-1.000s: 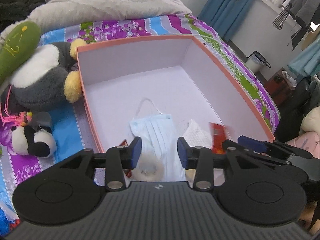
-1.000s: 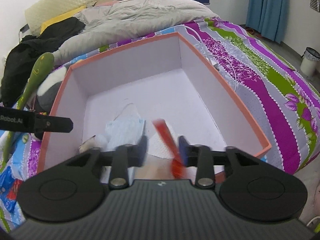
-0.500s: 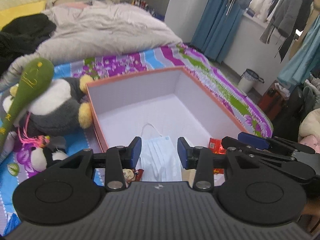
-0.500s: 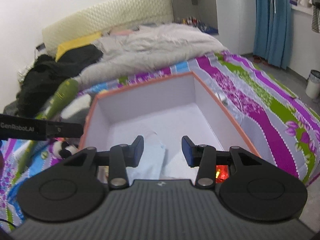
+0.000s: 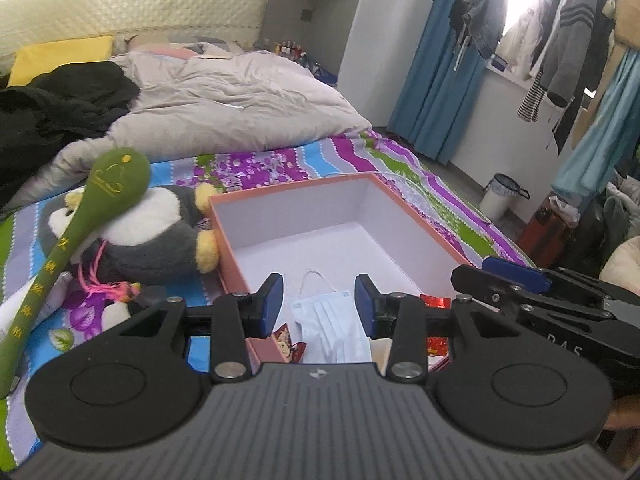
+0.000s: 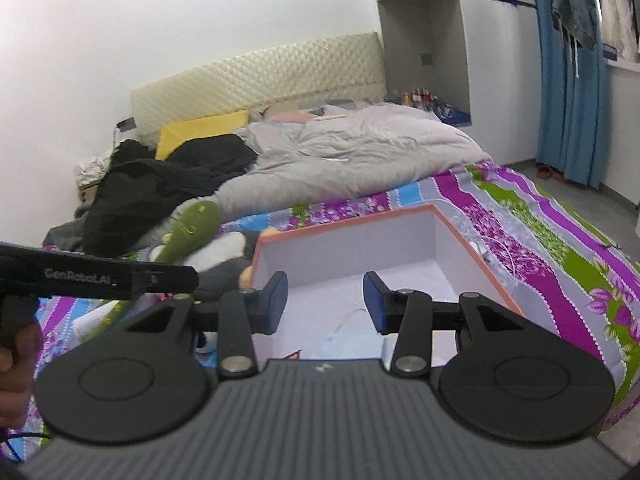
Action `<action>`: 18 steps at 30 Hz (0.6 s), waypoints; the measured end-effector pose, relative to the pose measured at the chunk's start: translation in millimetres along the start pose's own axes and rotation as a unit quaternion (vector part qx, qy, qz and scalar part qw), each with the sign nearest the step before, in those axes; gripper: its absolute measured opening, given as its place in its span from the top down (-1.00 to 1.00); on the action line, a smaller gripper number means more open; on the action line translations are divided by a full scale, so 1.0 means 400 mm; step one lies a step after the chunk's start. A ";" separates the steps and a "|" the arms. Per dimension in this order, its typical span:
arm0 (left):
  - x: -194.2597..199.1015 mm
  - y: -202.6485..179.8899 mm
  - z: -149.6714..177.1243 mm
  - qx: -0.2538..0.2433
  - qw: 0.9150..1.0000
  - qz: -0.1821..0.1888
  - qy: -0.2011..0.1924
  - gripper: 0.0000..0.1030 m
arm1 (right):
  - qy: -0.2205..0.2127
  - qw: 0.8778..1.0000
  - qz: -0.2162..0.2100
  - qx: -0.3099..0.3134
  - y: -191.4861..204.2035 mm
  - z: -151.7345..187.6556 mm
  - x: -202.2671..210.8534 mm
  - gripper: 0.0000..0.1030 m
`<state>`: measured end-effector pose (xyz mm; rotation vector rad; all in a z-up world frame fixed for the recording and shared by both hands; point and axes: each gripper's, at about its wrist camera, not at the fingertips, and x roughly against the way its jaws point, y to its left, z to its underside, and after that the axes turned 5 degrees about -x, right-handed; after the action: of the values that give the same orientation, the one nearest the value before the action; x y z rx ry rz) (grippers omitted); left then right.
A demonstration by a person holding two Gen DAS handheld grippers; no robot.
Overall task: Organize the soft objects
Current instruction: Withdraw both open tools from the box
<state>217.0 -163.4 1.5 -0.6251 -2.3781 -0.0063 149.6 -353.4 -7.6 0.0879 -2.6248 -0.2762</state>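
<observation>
Left wrist view: my left gripper (image 5: 319,305) and right gripper (image 6: 326,302) both spread, empty; I'd swing left, pinch the plush penguin's (image 5: 148,236) belly, clear the box (image 5: 420,222) wall.

A home bedroom: a bed (image 6: 520,216) with quilted headboard (image 6: 256,76) and rumpled grey duvet (image 6: 352,156) at the far end, blue curtains (image 6: 568,80) and hanging clothes (image 5: 560,52) at right

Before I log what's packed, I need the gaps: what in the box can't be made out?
- Left wrist view: face mask, its near end hidden by the gripper body.
- Left wrist view: red packet, mostly behind a finger link; contents unreadable.
- Right wrist view: box near floor hidden by the gripper body.
</observation>
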 end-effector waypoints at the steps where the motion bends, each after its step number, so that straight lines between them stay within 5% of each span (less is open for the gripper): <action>1: 0.009 0.005 0.004 0.003 1.000 -0.002 -0.002 0.12 | -0.003 1.000 -0.003 0.001 0.006 0.003 0.005 0.13; 18: 0.138 0.071 0.134 0.038 0.998 -0.040 -0.007 0.12 | -0.002 0.999 -0.038 0.018 0.101 0.077 0.054 0.13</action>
<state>160.2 -105.4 -10.9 -0.4961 -2.4026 0.0533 115.4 -310.7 -15.3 0.1992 -2.6351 -0.2545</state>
